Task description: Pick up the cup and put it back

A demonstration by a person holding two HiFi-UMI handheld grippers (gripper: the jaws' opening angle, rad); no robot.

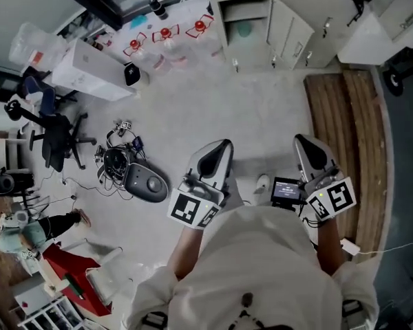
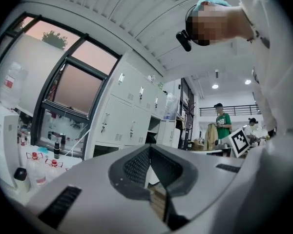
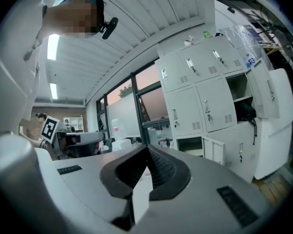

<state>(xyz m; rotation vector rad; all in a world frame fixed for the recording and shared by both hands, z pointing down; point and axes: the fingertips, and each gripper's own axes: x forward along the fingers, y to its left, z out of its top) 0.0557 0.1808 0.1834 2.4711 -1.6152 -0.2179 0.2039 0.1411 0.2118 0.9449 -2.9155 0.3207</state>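
1. A grey concrete floor [image 1: 248, 108] filled most of the head view. A wooden platform [image 1: 347, 129] lay along its right side, and white lockers [image 1: 289, 26] stood at the far edge.
2. Beside the lockers, a dark-framed window [image 2: 71, 89] showed a pink sky.
3. On the floor to the left stood a black office chair [image 1: 55, 139]. A grey rounded device [image 1: 146, 183] lay close by, just beside a tangle of cables [image 1: 113, 160]. A long white box [image 1: 89, 71] lay farther back.
4. Three clear bottles [image 1: 165, 36] with red caps stood in a row on the floor near the lockers. What they held could not be told. A dark bottle [image 1: 157, 7] stood behind them, and a large clear jug [image 1: 31, 43] sat at the far left.
5. One open compartment [image 1: 246, 11] of the lockers held a teal thing [image 1: 244, 28] that was too small to name.
6. The left gripper [image 1: 224, 144] pointed about level toward the lockers. Its jaws met at the tips with nothing between them.
7. The right gripper [image 1: 303, 140] was held alongside it, well apart from it. Its jaws were also pressed together and empty.
8. Where the cup was could not be told from any view.
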